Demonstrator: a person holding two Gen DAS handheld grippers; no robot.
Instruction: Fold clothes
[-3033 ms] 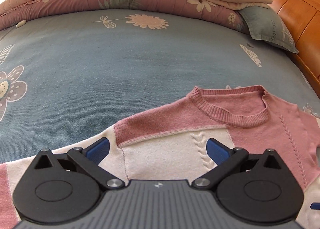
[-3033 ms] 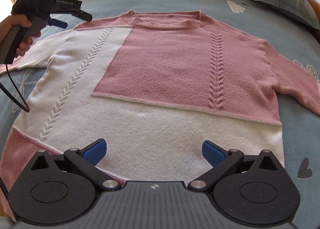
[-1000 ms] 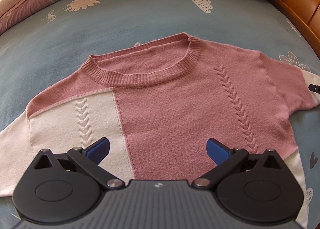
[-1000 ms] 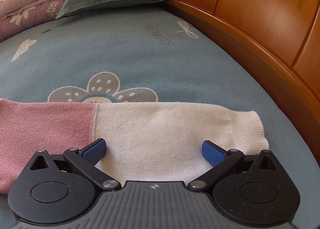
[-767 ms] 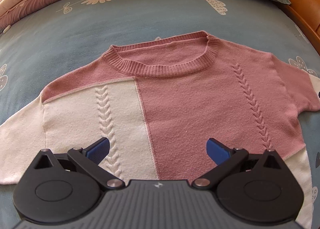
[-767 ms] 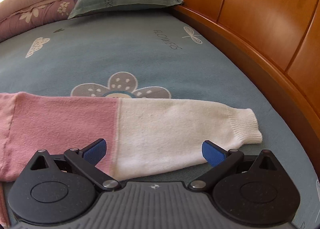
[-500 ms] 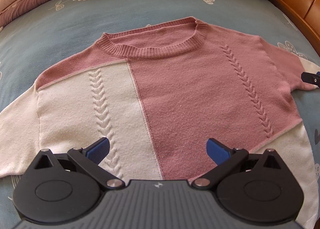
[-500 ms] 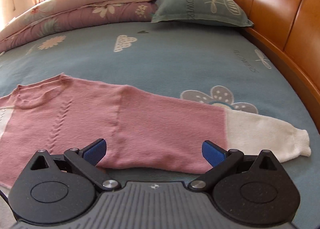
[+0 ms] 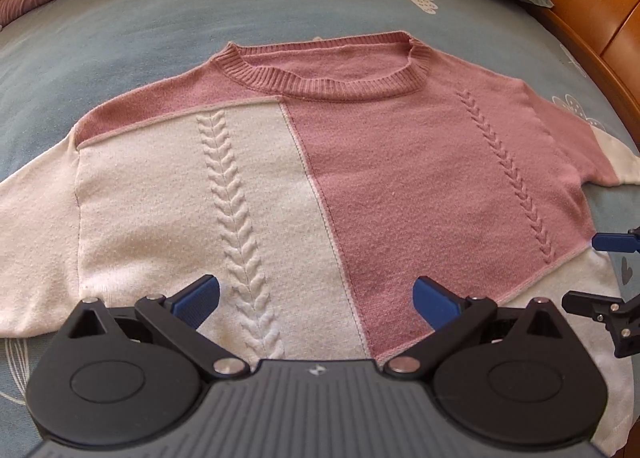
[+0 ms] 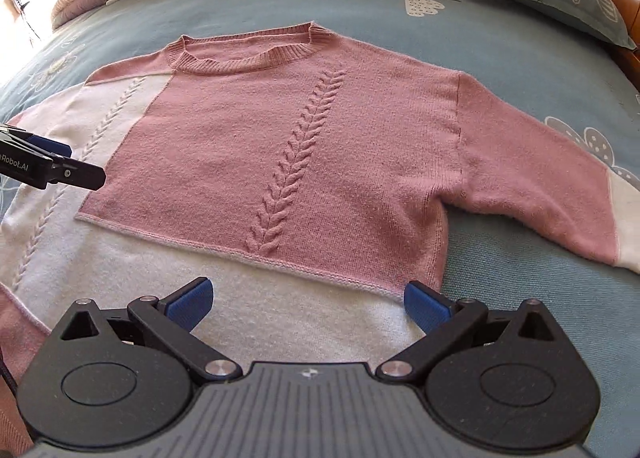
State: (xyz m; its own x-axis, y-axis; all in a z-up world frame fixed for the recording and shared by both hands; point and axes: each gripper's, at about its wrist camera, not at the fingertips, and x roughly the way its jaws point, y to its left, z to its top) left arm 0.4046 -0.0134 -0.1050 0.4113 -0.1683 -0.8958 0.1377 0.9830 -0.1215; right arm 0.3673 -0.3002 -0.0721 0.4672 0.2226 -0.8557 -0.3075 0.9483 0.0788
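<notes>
Sweater (image 10: 280,162) flat, unfolded, collar toward frame top, sleeves out sideways, pink-and-white sleeve at right edge nearer right gripper (image 10: 306,304); left gripper (image 9: 316,298) likewise spread, empty.
</notes>
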